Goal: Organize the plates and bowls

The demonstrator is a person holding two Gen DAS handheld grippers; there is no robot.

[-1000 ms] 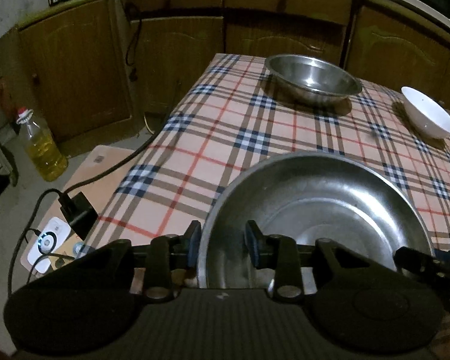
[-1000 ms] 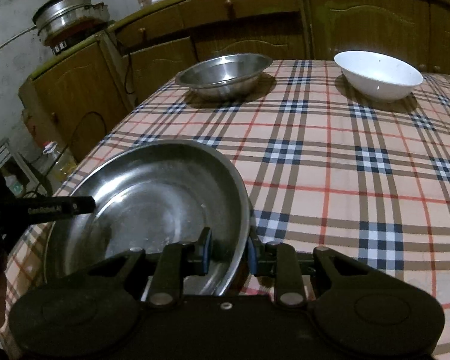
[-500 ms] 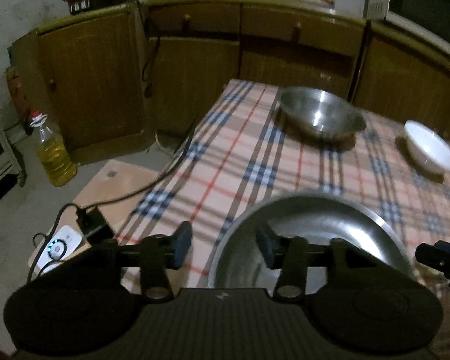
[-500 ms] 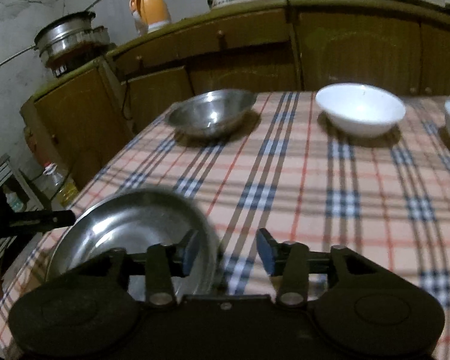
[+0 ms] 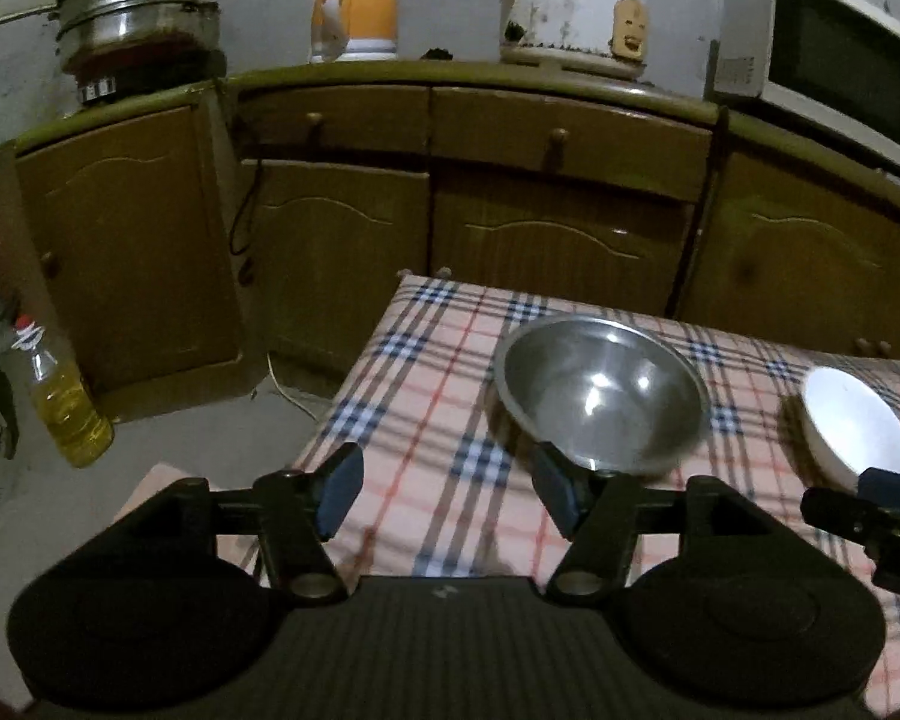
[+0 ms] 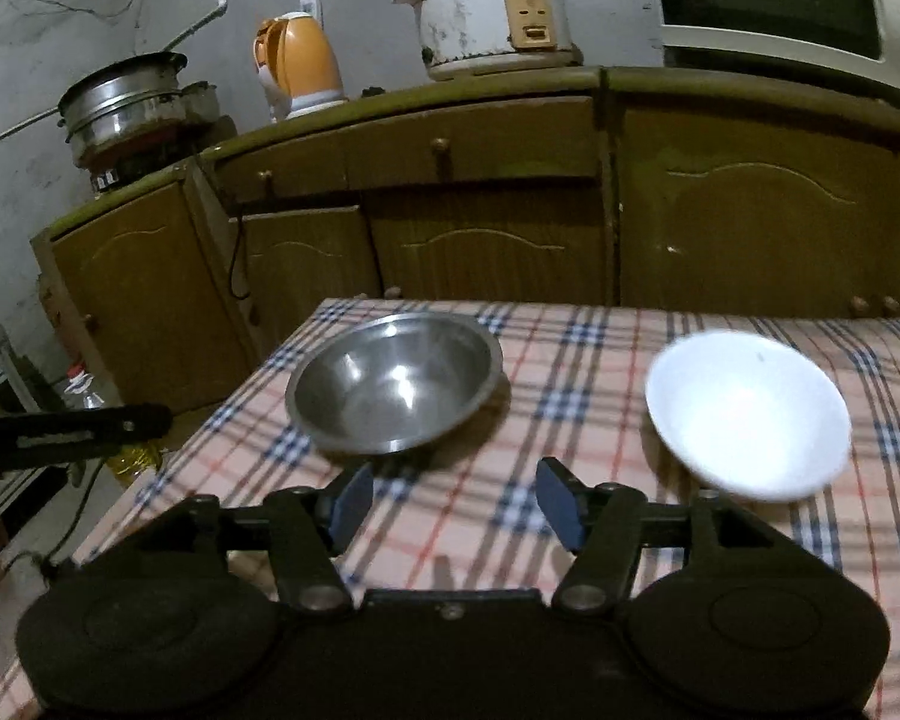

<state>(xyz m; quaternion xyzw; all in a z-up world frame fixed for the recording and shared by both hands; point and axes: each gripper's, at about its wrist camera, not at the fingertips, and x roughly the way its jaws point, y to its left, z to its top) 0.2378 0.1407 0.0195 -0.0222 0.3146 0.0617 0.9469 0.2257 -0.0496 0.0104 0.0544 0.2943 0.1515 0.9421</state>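
Both of our grippers are up off the worktop right now with nothing in them. Our left gripper [image 5: 447, 495] has its jaws spread wide, and our right gripper [image 6: 456, 501] is spread just the same.

The steel bowl [image 6: 393, 381] sits upright, mouth facing up, near the far left corner of the worktop [image 6: 570, 480]. It's round, so there's no real long axis to speak of. From the left wrist view the steel bowl [image 5: 600, 396] sits just past our right-side fingertip. The white bowl [image 6: 747, 411] is to its right, well apart from it, and also mouth-up; it's a bit blurry in both views. In the left view the white bowl [image 5: 855, 423] sits near the right edge, with the tip of the other gripper poking in just below it.

The worktop wears a pink plaid cloth with blue and red lines. Behind it runs a row of brown wooden cabinets [image 6: 480, 240] carrying an orange kettle [image 6: 300, 63], a white rice cooker [image 6: 489, 12], a stacked metal steamer [image 6: 129, 99] and a microwave [image 5: 822, 54]. A bottle of yellow oil [image 5: 66, 402] stands on the floor off to the left.
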